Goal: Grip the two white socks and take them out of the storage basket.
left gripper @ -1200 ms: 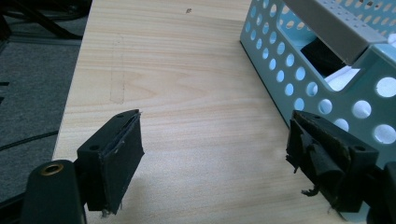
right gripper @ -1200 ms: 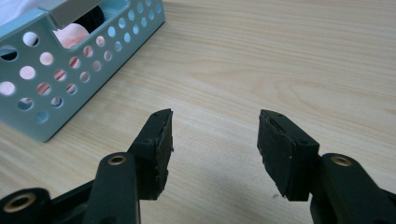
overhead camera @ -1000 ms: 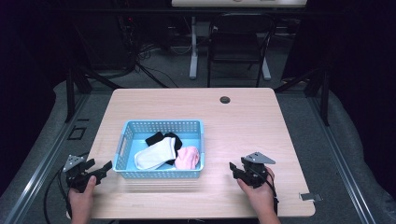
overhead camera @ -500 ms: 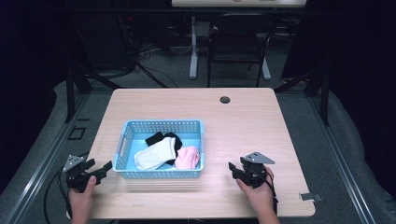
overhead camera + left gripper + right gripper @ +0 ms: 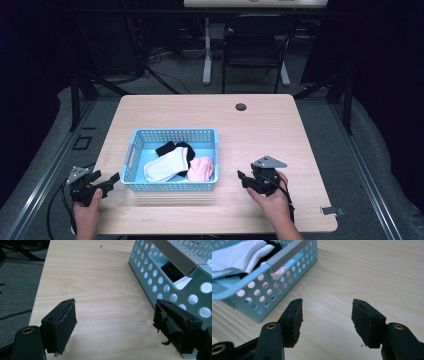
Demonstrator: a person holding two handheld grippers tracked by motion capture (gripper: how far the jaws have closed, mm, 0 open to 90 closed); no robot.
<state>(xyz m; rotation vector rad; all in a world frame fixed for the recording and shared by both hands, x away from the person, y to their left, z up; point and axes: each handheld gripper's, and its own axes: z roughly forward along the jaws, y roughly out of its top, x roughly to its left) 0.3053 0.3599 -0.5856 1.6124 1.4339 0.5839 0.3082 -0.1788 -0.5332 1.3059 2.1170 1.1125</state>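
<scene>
**Risk: basket snagged or shoved on approach**

Blue basket (image 5: 135, 150) sits mid-table (image 5: 300, 130), holding white sock (image 5: 165, 165), pink sock (image 5: 201, 169) and black sock (image 5: 172, 147). Left gripper (image 5: 111, 180) and right gripper (image 5: 241, 177), jaws apart, empty; right's just widened. Basket wall could be clipped, socks missed.

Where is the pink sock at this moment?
In the high view, the pink sock lies in the blue basket, in its near right corner. It lies beside the white sock, on the side nearer the right gripper.
</scene>
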